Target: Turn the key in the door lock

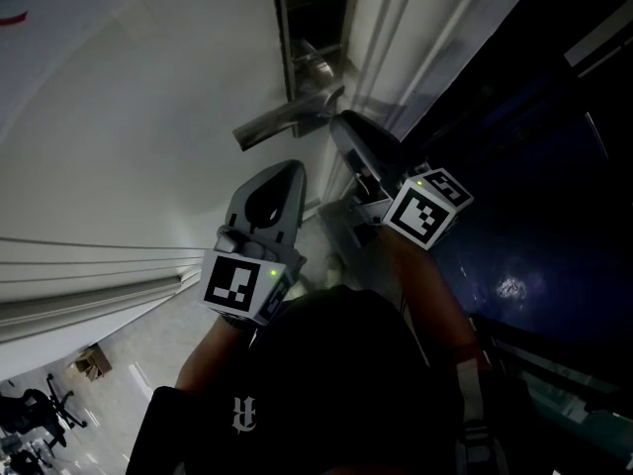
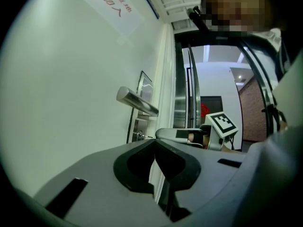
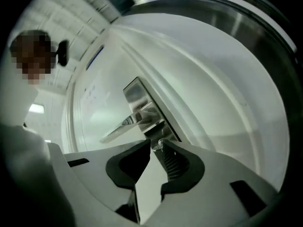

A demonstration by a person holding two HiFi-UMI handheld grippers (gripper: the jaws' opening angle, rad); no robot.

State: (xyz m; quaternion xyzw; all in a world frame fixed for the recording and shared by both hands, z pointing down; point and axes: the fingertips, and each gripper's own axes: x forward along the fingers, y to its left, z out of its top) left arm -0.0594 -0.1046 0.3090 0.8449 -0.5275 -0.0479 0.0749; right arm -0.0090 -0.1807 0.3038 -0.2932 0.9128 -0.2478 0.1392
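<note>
A steel lock plate (image 1: 312, 28) with a lever handle (image 1: 287, 119) sits on the white door. My right gripper (image 1: 346, 125) reaches up just under the handle. In the right gripper view its jaws (image 3: 157, 144) stand narrowly apart with the small metal key (image 3: 161, 142) between the tips, against the right pad, below the handle (image 3: 120, 126). From the left gripper view the key (image 2: 144, 136) sticks out of the lock into the right gripper (image 2: 161, 133). My left gripper (image 1: 287, 166) hangs shut and empty below the handle, away from the door; its tips (image 2: 155, 144) meet.
The door frame (image 1: 396, 28) runs beside the lock, with a dark glass panel (image 1: 534, 166) to its right. An office chair (image 1: 40, 404) and a small box (image 1: 94, 362) stand on the floor at lower left. A printed sign (image 2: 111, 6) hangs high on the door.
</note>
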